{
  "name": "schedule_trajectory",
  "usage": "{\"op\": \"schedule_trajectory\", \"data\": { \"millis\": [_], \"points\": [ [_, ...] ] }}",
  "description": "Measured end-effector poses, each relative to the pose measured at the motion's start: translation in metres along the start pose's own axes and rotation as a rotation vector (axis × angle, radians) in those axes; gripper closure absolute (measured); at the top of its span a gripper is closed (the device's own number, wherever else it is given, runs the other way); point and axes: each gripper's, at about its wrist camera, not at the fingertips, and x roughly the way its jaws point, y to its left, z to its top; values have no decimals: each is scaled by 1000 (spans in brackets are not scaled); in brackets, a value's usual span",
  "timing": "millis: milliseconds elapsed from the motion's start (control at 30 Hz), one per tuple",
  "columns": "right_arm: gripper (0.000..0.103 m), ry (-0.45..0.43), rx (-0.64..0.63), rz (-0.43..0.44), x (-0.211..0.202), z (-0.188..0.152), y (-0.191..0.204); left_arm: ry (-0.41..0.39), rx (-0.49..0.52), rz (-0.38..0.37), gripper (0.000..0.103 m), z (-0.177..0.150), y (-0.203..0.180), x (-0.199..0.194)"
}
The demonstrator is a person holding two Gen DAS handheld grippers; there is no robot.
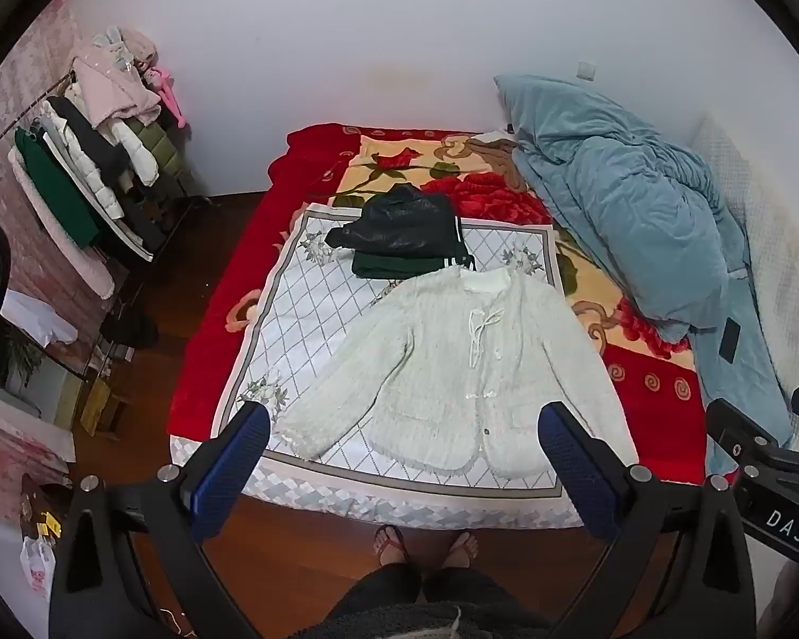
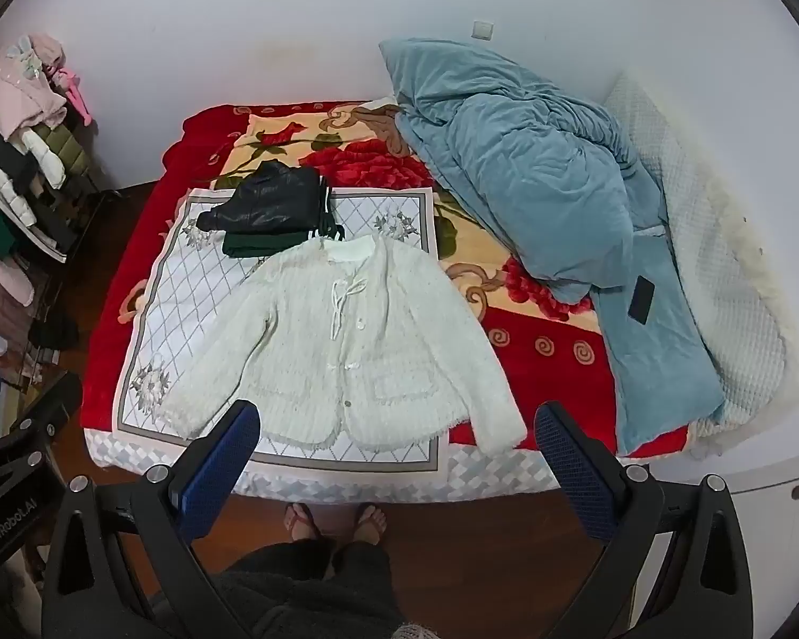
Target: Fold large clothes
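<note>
Left gripper (image 1: 405, 458): jaws spread wide, nothing between the blue pads (image 1: 228, 471); held above the near edge of the bed, tilted down.

Right gripper (image 2: 397, 455): jaws likewise spread wide, empty; seen at the left gripper's right side in the left wrist view, the two well clear of the cloth.

Cardigan (image 1: 453, 367): white, fluffy, laid flat and face up just ahead of both grippers, front closed, tie at the neck, sleeves spread to either side. Its hem lies nearest the fingers; its collar points away.

Mat (image 1: 314, 314): white, diamond-patterned, under the cardigan.

Folded pile (image 1: 405, 237): black and dark green clothes, beyond the cardigan's collar, touching or nearly so.

Blanket (image 1: 650, 378): red, floral, covering the bed beneath the mat.

Quilt (image 1: 628, 213): blue, bunched, ahead and to the right of the grippers; a dark phone (image 1: 730, 341) lies on it.

Rack (image 1: 96, 160): hung with clothes, far left.

Feet (image 1: 426, 546): the person's, in sandals, below the grippers on the wooden floor.
</note>
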Motion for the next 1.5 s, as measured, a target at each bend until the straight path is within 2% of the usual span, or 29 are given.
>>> {"op": "schedule_trajectory", "data": {
  "millis": [467,633,1267,1500],
  "points": [
    [0,1,-6,-11,1,6,2,-6,-11,-17,0,0,1,0],
    [0,0,-14,-14,0,11,9,-7,-9,-20,0,10,2,-4],
    [0,-5,-18,-13,-1,4,4,-12,-14,-23,0,11,1,-4],
    [0,-10,-27,-11,-10,14,10,-13,-14,-24,0,12,1,-4]
  ]
}}
